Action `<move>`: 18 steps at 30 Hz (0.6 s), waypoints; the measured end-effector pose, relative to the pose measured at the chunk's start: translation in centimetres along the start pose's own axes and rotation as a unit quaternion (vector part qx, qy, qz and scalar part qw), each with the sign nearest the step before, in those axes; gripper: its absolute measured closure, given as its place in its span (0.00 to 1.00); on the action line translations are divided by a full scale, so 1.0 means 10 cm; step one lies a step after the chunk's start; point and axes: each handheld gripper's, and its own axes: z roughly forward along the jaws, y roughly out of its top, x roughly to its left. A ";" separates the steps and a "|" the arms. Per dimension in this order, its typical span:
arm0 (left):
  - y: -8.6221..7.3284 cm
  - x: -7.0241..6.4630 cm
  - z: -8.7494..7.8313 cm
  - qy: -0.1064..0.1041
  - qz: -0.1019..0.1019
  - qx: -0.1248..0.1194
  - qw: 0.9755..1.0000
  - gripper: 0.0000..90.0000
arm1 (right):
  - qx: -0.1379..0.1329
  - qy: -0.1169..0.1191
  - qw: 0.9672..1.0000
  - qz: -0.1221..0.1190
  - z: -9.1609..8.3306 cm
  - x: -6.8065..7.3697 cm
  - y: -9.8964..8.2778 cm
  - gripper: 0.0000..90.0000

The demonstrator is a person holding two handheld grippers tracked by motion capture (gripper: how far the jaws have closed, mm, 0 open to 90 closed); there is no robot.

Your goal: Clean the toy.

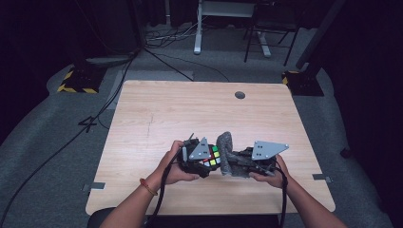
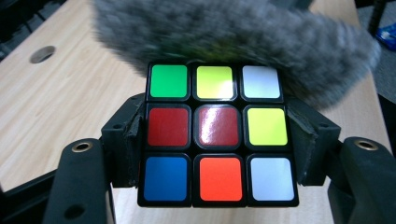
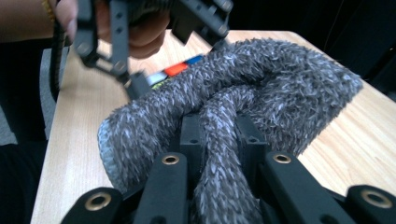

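High view: wooden table; a person's two hands meet near its front edge. Left gripper holds a puzzle cube; right gripper holds a grey fuzzy cloth set against the cube's right side. Both are lifted slightly or resting low; which one cannot be told. Floor beyond carries cables and stand feet.

Left gripper view: cube clamped between the two fingers, pads pressing its left and right faces at the middle row. Nine coloured tiles face the camera. Cloth lies across the cube's far top edge, blurred.

Right gripper view: fingers closed on a fold of the cloth, which bulges forward over the cube.

Handling note: wiping probably goes best with the cube held steady and the cloth drawn flat across one face at a time, under light pressure.

Unclear: cube faces under the cloth; the right fingertips, buried in pile; the cloth's full shape.
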 end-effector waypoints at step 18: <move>0.04 0.00 -0.13 -0.008 -0.011 -0.061 0.998 0.37 | 0.073 0.029 0.996 0.037 0.18 -0.16 -0.20 0.85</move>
